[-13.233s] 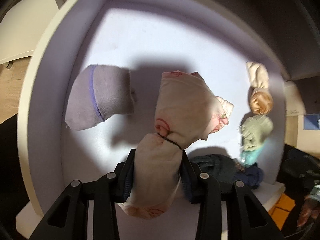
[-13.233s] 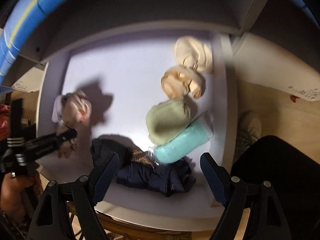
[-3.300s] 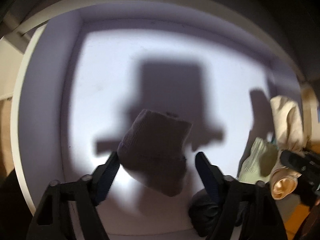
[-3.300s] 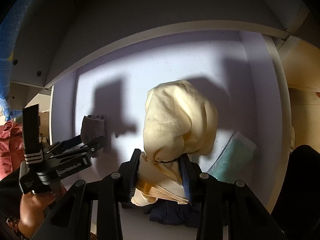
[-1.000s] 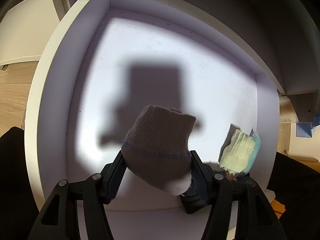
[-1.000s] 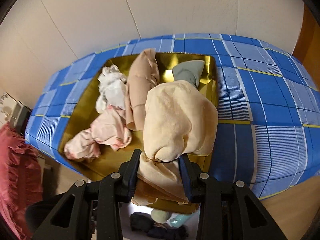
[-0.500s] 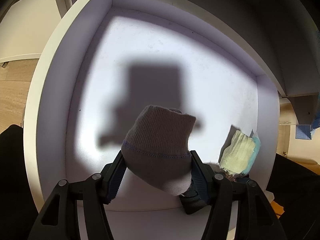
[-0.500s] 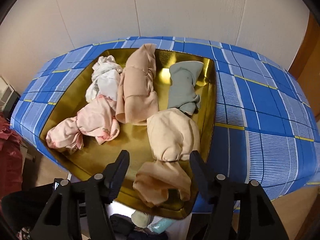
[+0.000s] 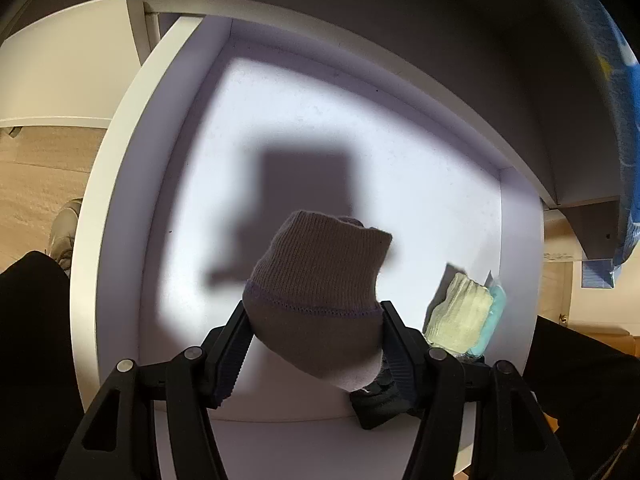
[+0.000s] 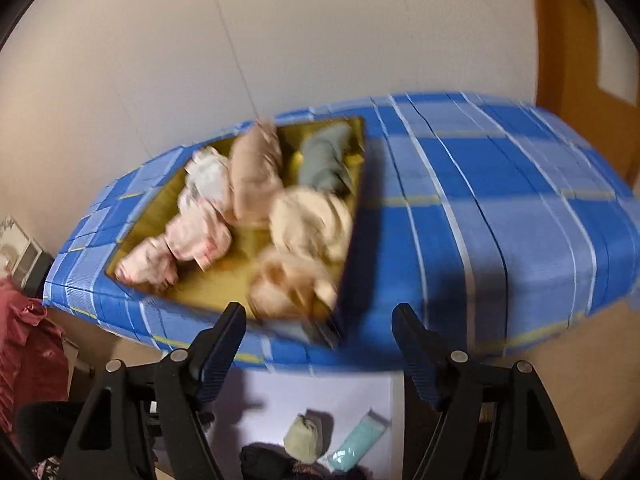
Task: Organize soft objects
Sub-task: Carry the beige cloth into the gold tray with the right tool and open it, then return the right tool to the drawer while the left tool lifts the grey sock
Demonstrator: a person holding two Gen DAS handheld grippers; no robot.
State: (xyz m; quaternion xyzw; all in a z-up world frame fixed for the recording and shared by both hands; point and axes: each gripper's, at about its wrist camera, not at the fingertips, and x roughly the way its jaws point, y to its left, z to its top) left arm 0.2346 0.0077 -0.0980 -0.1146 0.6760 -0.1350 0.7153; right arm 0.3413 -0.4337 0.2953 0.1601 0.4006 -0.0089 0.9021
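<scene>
Room around the table and drawer

A plain pale wall (image 10: 280, 40) stands behind the blue checked cloth (image 10: 500, 216), with a brown wooden door (image 10: 576, 40) at far right. Red fabric (image 10: 28, 340) is bunched at near left. Light wood floor (image 9: 36, 184) lies left of the drawer.
</scene>
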